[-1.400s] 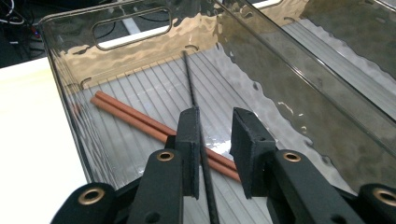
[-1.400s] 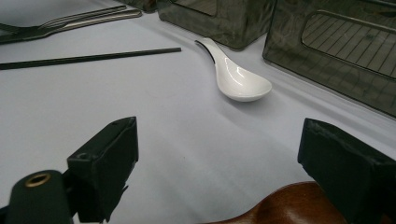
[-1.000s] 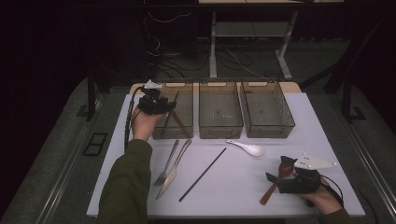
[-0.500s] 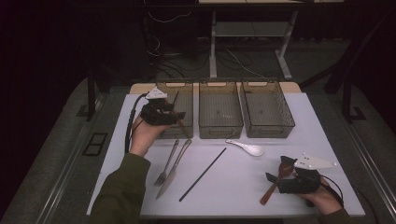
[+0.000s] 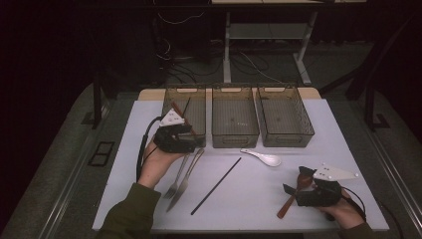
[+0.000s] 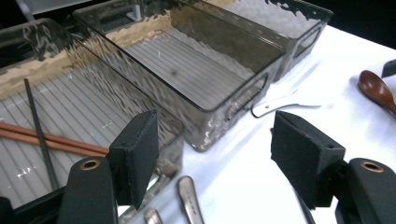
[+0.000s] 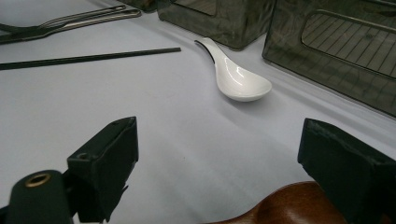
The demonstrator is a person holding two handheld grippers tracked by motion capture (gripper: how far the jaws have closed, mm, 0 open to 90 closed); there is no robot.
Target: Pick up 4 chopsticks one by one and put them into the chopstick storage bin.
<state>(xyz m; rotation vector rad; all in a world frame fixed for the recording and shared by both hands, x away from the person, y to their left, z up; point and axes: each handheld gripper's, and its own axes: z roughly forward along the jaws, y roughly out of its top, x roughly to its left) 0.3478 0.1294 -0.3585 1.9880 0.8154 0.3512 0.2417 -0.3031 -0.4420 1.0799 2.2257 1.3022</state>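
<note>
White table (image 5: 318, 209); smoky ribbed-bottom bins (image 5: 235, 117); white spoon (image 5: 263, 158); brown wooden spoon (image 5: 293, 191); black chopstick (image 5: 216, 185); silver fork (image 5: 176, 179); green sleeve (image 5: 130, 216).

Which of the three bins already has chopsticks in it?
The left bin, nearest the left gripper: brown chopsticks and a black one lie on its floor. The middle bin and right bin look empty.

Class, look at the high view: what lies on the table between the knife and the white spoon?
A single black chopstick, lying diagonally between the knife and the white spoon, in the high view.
</note>
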